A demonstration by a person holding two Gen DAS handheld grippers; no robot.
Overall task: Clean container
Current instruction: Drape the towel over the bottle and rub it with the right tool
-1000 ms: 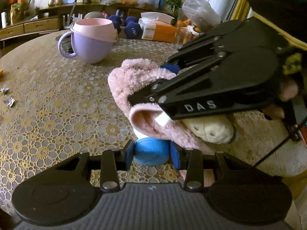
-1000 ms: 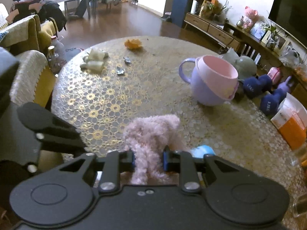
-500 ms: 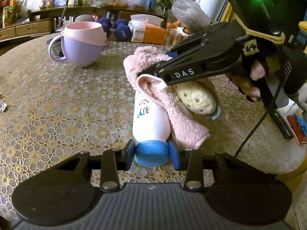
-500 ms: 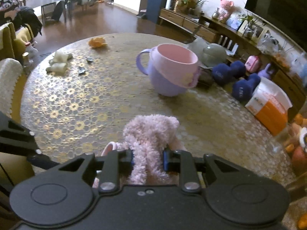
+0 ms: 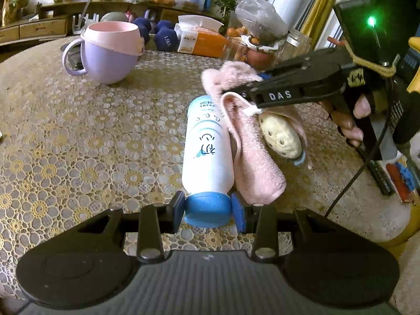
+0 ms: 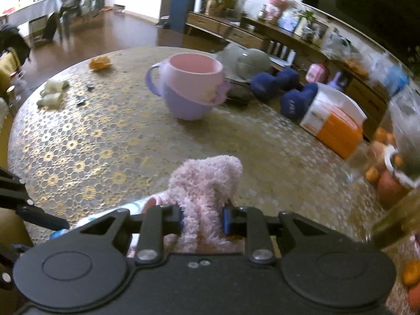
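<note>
A white bottle (image 5: 208, 147) with a blue cap (image 5: 207, 208) points away from me above the patterned table. My left gripper (image 5: 208, 208) is shut on that cap. A fluffy pink cloth (image 5: 252, 141) drapes along the bottle's right side, and my right gripper (image 5: 246, 93) is shut on its upper end. In the right wrist view the cloth (image 6: 207, 183) bunches between the right gripper's (image 6: 202, 220) blue pads, and a sliver of the bottle (image 6: 131, 207) shows at lower left. A cream spotted patch (image 5: 282, 136) sits on the cloth's far side.
A lilac mug with a pink insert (image 5: 110, 52) stands at the back left of the round table (image 5: 65, 136). Blue dumbbells (image 5: 164, 38), an orange tissue pack (image 5: 202, 42), jars and fruit (image 5: 260, 52) crowd the far edge. Scraps (image 6: 52, 94) lie across the table.
The right gripper drew the pink cloth up and rightward along the bottle, uncovering the white body. The left gripper kept its hold on the blue cap without shifting.
</note>
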